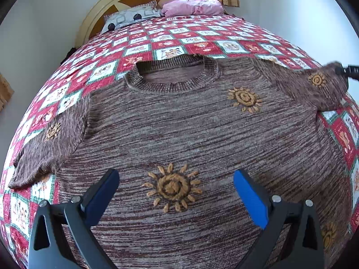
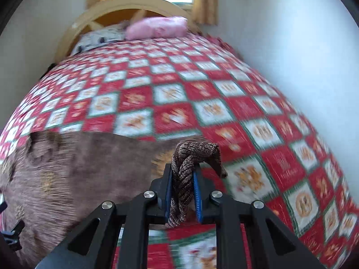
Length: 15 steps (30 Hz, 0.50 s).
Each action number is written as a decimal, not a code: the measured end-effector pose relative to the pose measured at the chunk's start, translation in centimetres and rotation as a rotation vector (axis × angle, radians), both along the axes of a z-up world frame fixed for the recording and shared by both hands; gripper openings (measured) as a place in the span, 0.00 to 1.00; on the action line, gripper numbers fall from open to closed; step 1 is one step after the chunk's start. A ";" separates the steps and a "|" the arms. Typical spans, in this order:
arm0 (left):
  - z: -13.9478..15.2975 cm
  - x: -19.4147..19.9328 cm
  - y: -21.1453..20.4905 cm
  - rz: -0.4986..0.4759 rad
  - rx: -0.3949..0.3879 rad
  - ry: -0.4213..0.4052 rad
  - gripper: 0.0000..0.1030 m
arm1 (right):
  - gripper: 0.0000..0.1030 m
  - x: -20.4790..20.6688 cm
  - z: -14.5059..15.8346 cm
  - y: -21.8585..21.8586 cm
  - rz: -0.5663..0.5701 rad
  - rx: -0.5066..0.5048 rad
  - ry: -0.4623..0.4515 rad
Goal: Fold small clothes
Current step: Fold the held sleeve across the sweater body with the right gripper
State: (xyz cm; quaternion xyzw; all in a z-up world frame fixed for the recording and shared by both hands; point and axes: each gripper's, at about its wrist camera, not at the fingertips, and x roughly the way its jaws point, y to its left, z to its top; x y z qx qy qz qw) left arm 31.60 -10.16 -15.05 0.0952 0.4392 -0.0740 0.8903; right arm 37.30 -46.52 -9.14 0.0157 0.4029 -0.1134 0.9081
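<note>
Right wrist: my right gripper point(image 2: 182, 192) clamps the sweater point(image 2: 85, 168) sleeve point(image 2: 195, 154); my left gripper point(image 1: 177, 188) hangs open over the sweater's near middle.

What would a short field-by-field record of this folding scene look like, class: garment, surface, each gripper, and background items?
garment: brown knit sweater with orange sun motifs, lying flat, neckline toward the headboard
surface: red and white checked bedspread
left gripper: open, above the sweater's lower front
right gripper: shut on the right sleeve, bunched
background: pink pillow, patterned pillow, wooden headboard
</note>
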 end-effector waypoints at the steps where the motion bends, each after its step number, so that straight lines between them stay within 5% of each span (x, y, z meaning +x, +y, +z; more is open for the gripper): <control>1: 0.1 0.0 0.2 0.002 -0.002 -0.005 1.00 | 0.16 0.4 0.5 1.7 0.037 -0.019 -0.007; 7: 1.0 -0.1 2.0 0.014 -0.010 -0.024 1.00 | 0.16 2.8 0.1 12.3 0.280 -0.066 0.006; 10: 1.2 0.2 3.2 0.023 -0.031 -0.010 1.00 | 0.18 3.3 -2.2 16.2 0.405 0.030 0.059; 11: 1.2 0.4 3.7 0.033 -0.044 0.001 1.00 | 0.21 3.3 -3.2 17.1 0.443 0.079 0.087; 13: 1.2 0.6 4.2 0.034 -0.064 0.013 1.00 | 0.43 2.7 -4.7 17.7 0.465 0.121 0.102; 15: 1.2 0.9 4.3 0.027 -0.083 0.032 1.00 | 0.44 1.4 -5.6 17.3 0.460 0.159 0.096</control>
